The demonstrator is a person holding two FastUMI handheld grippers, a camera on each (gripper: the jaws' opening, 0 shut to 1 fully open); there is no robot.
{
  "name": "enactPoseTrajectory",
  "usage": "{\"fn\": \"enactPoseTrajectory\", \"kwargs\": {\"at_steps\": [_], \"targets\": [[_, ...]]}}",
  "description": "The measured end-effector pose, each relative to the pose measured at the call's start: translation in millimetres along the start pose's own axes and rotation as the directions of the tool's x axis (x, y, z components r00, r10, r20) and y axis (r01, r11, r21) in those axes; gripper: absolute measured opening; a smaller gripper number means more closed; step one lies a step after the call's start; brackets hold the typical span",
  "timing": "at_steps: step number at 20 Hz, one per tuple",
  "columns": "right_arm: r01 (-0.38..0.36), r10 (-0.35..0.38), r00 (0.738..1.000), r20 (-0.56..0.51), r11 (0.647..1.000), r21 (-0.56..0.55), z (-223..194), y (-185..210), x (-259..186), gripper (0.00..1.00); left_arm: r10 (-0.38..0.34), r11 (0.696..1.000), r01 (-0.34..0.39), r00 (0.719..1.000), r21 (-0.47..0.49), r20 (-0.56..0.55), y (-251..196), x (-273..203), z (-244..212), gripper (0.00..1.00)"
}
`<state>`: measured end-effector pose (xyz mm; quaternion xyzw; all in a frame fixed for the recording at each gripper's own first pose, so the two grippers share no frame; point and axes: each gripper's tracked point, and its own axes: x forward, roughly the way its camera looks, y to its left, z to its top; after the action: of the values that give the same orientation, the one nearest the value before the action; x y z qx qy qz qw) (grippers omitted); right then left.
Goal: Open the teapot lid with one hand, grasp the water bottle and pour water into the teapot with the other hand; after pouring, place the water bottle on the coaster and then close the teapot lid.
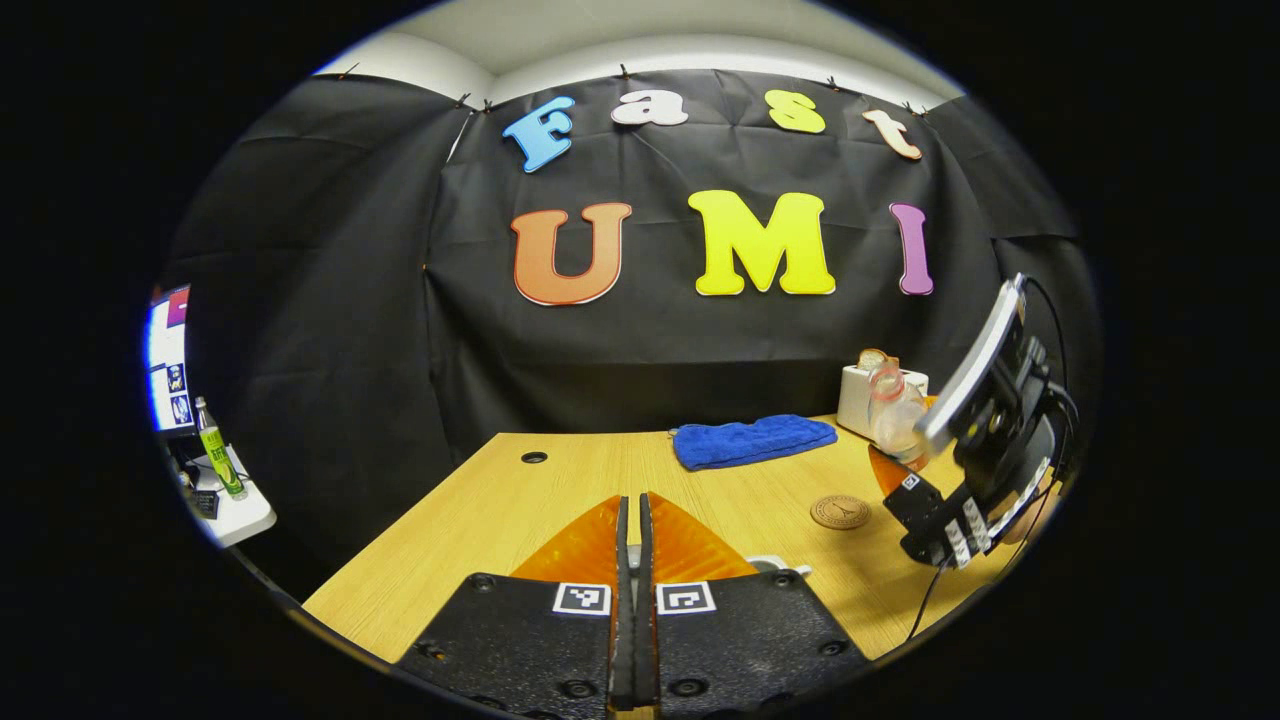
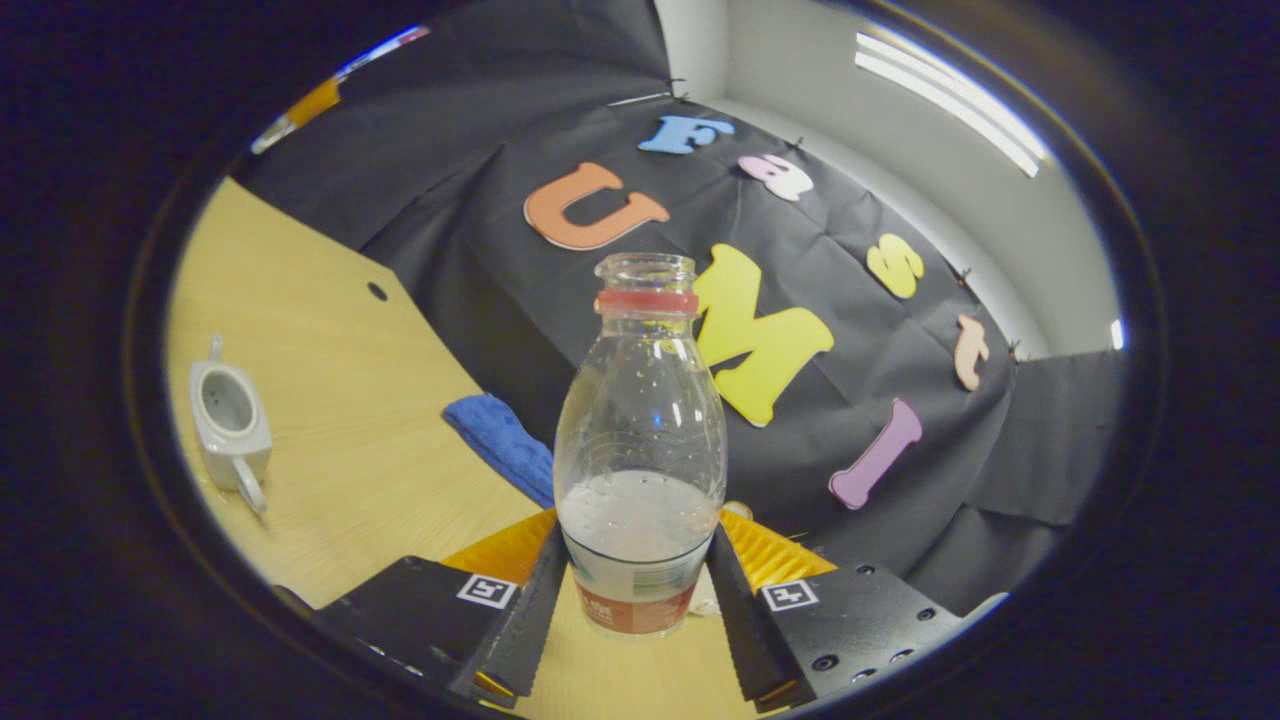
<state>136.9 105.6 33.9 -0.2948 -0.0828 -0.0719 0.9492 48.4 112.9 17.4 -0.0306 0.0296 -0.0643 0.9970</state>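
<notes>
Left gripper view: left claw (image 1: 632, 560) clenched tight, fingers pressed flat together with no gap; anything thin pinched between them impossible to confirm. Low over the wooden counter (image 1: 480, 500). A sliver of white just right of the fingers, possibly the teapot, too hidden to name. Farther right, the right claw (image 1: 925, 515) tilted, carrying the water bottle (image 1: 893, 410) above the counter's far right part. Round coaster (image 1: 840, 511) flat on the counter, just left of that claw. Blue cloth (image 1: 755, 441) behind, white box (image 1: 868, 395) beyond the bottle.

Right gripper view: right claw (image 2: 638, 590) grasping the water bottle (image 2: 640, 450) by its lower body, both fingers pressed against the sides near the label. Bottle uncapped, water filling roughly the lower third. Teapot (image 2: 230, 420) well apart to the left, lid off, opening bare, handle toward the camera.

Likely risks: water spilling onto the counter from tilting before the mouth reaches the small opening; bottle slipping in the grasp, being smooth and round; bottle tipping if set half off the coaster.
</notes>
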Motion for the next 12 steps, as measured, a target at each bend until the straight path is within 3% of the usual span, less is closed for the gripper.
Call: {"fn": "enactPoseTrajectory", "kwargs": {"at_steps": [1, 3, 7, 12], "targets": [[0.014, -0.013, 1.000, -0.008, 0.998, 0.059, 1.0, -8.4, 4.6, 0.75, 0.000, 1.000, 0.000, 1.000, 0.002, -0.002, 0.4, 1.1, -1.8, 0.02], [-0.021, 0.027, 0.999, -0.033, 0.982, 0.187, -1.0, -5.2, 12.1, 0.75, 0.002, 1.000, -0.002, 1.000, 0.011, -0.005, -0.9, 2.7, -3.0, 0.00], [-0.015, 0.038, 0.997, -0.072, 0.956, 0.293, -9.0, -10.0, 33.1, 0.75, 0.010, 1.000, -0.010, 1.000, 0.011, 0.003, 2.3, 3.2, -2.8, 0.02], [-0.072, 0.167, 0.975, -0.145, 0.860, 0.505, -30.1, 22.3, 44.3, 0.74, 0.011, 1.000, -0.011, 1.000, 0.012, -0.012, 0.5, 6.9, -7.0, 0.03]]}}
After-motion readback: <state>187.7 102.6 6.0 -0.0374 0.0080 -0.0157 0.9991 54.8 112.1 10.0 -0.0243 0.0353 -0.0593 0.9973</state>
